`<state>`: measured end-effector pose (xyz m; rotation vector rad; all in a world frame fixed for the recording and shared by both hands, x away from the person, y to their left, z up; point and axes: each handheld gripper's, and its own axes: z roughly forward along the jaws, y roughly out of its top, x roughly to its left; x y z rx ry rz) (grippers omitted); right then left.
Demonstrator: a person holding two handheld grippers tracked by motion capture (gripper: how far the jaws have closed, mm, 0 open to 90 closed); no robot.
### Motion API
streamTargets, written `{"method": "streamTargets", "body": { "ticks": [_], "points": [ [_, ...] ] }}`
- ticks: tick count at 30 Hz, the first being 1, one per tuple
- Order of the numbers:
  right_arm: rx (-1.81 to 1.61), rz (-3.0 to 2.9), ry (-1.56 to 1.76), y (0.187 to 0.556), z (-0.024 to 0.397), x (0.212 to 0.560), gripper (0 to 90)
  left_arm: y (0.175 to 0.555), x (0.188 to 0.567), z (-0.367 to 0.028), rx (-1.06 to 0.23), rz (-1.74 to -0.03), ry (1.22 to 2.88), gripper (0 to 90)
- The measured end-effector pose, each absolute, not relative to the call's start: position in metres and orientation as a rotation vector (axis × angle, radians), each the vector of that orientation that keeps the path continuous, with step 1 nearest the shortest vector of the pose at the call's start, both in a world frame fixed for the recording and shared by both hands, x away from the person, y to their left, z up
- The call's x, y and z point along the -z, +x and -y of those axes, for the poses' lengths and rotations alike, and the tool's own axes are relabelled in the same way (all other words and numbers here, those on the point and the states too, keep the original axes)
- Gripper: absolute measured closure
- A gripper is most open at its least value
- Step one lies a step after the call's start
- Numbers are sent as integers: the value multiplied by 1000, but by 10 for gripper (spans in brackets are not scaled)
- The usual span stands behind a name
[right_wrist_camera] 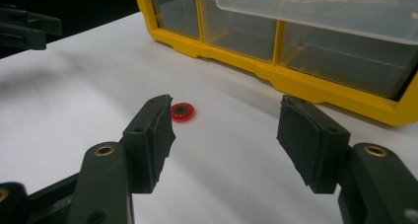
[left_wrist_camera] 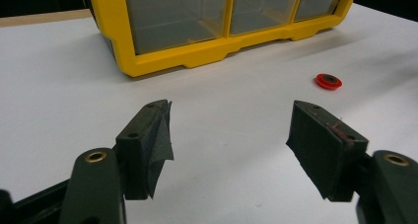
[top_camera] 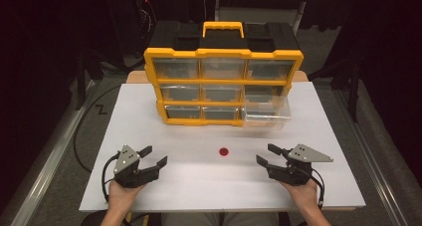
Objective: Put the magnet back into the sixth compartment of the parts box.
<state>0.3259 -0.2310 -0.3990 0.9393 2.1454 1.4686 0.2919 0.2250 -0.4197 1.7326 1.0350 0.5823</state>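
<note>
Red and small, the ring [top_camera: 224, 151] lies flat on the white table [top_camera: 149, 116], about midway between your two grippers and a little ahead of them, toward the twelve o'clock side in the high view. It touches nothing. Your left gripper [top_camera: 155, 156] rests at roughly eight o'clock from the ring, its jaws spread wide and holding nothing; in the left gripper view the ring [left_wrist_camera: 329, 81] sits at about one o'clock beyond the jaw tips, well clear of both pads. Your right gripper [top_camera: 264, 154] sits at roughly four o'clock from the ring, its jaws likewise apart and empty; in the right gripper view the ring [right_wrist_camera: 183, 111] shows just past the tip of the left-hand jaw, near it, though you cannot tell from that view whether they touch, and the high view shows them apart. At twelve o'clock from the ring stands the yellow drawer cabinet [top_camera: 171, 52], upright on the table with a yellow handle [top_camera: 223, 26] on its black top and three rows of clear drawers. Its lower-right clear drawer [top_camera: 266, 115] is pulled out toward you, at about one o'clock from the ring, and the other drawers sit flush in the frame.
</note>
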Motion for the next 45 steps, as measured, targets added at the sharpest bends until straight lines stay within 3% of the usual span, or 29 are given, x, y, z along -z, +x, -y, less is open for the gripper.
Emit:
{"method": "streamTargets", "body": {
  "ticks": [18,45],
  "points": [
    [-1449,-2230,888,336,204,398,411,291,419,-226,-594,-1036,1735,325],
    [-1192,-2466,865,349,168,385,522,292,419,-227,-591,-1044,1723,304]
  ]
}}
